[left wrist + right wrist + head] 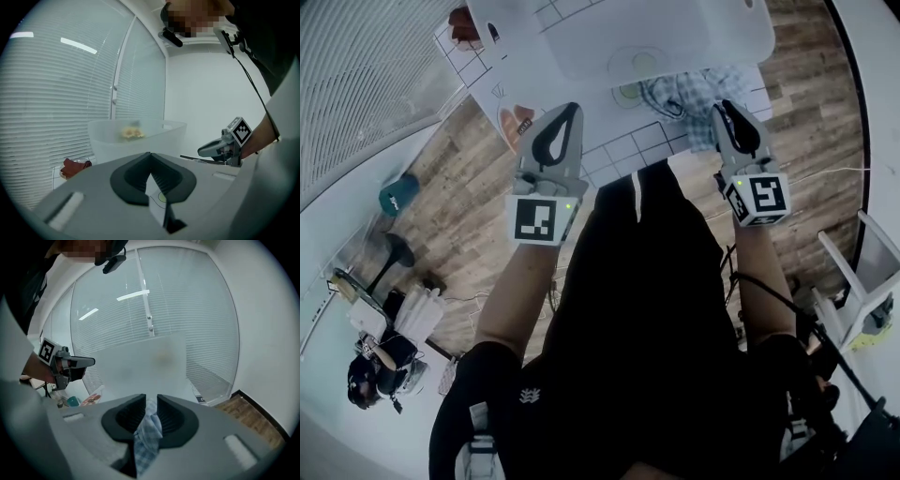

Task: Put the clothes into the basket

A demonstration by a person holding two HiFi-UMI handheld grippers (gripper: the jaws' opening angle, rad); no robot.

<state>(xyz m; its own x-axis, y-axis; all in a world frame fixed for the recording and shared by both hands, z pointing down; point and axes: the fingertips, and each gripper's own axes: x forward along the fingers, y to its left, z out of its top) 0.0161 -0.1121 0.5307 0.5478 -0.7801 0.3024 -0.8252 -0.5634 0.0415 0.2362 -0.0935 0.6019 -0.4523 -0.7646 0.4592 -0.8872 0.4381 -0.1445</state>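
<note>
A translucent white basket (675,37) stands at the top of the head view, on a white gridded mat (619,150). My right gripper (727,105) is just below its near wall. The jaws stand narrowly apart and pinch a blue checked cloth (147,427), which hangs down between them. The same cloth (689,94) bunches beside the basket. In the right gripper view the right gripper (151,397) faces the basket wall (154,362). My left gripper (572,108) is shut and empty, its tips meeting (150,154) in front of the basket (140,140).
A dark red garment (72,166) lies left of the basket, and appears as the red garment (464,26) in the head view. An orange-pink item (517,122) lies near the left gripper. Something yellowish (131,133) shows through the basket wall. The floor is wood, with blinds on the left.
</note>
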